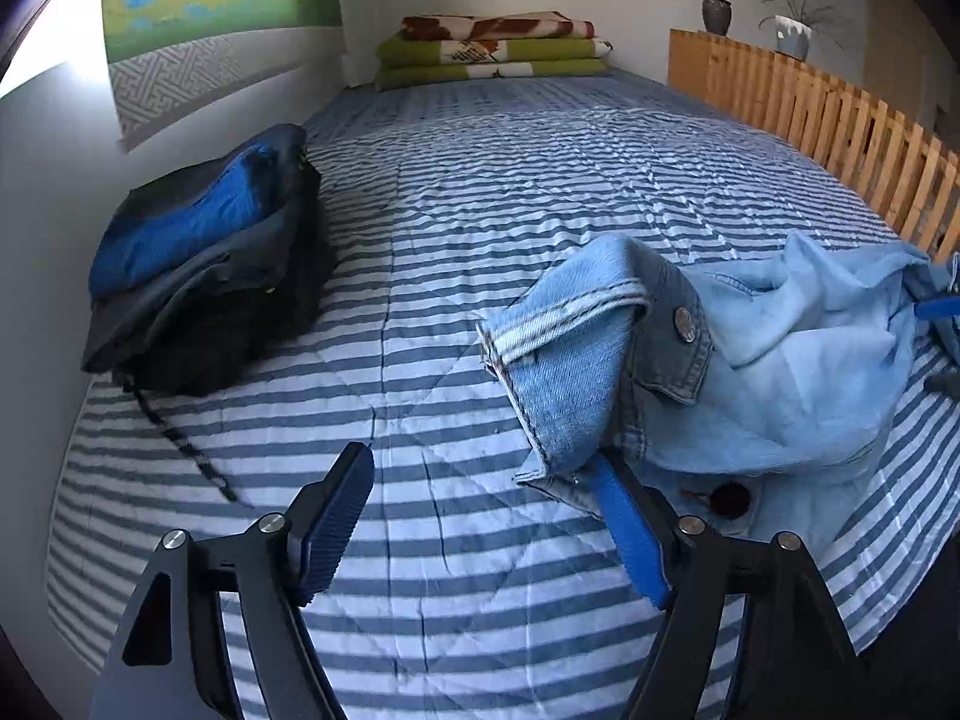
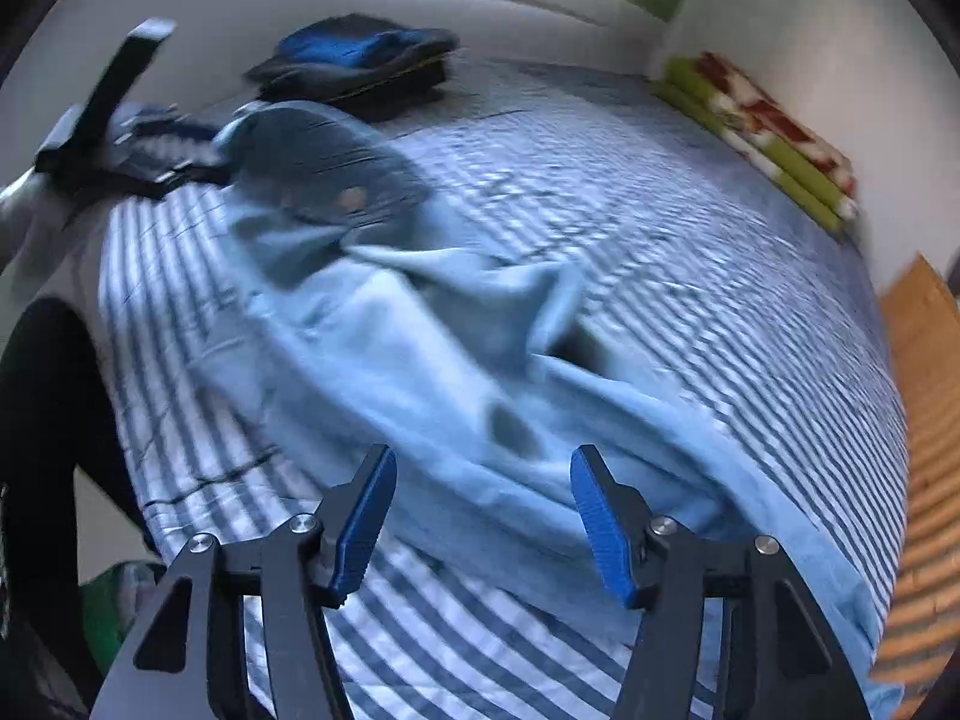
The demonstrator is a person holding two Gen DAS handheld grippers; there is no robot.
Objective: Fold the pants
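Light-blue jeans (image 1: 780, 360) lie crumpled on the striped bed cover (image 1: 480, 228). Their waistband with a metal button (image 1: 684, 324) is turned up toward me. My left gripper (image 1: 480, 462) is open over bare cover, and its right finger (image 1: 624, 528) touches the jeans' lower edge. In the blurred right wrist view the jeans (image 2: 456, 360) stretch across the bed. My right gripper (image 2: 485, 462) hangs open just above a pant leg, pads apart and not pressing it. The left gripper's dark body (image 2: 108, 108) shows beside the waistband at the far end.
A folded pile of dark and blue clothes (image 1: 204, 264) sits by the left wall, with a striped cord (image 1: 186, 450) trailing from it. Folded green and brown blankets (image 1: 492, 51) lie at the head. A wooden slatted rail (image 1: 840, 126) with two pots runs along the right side.
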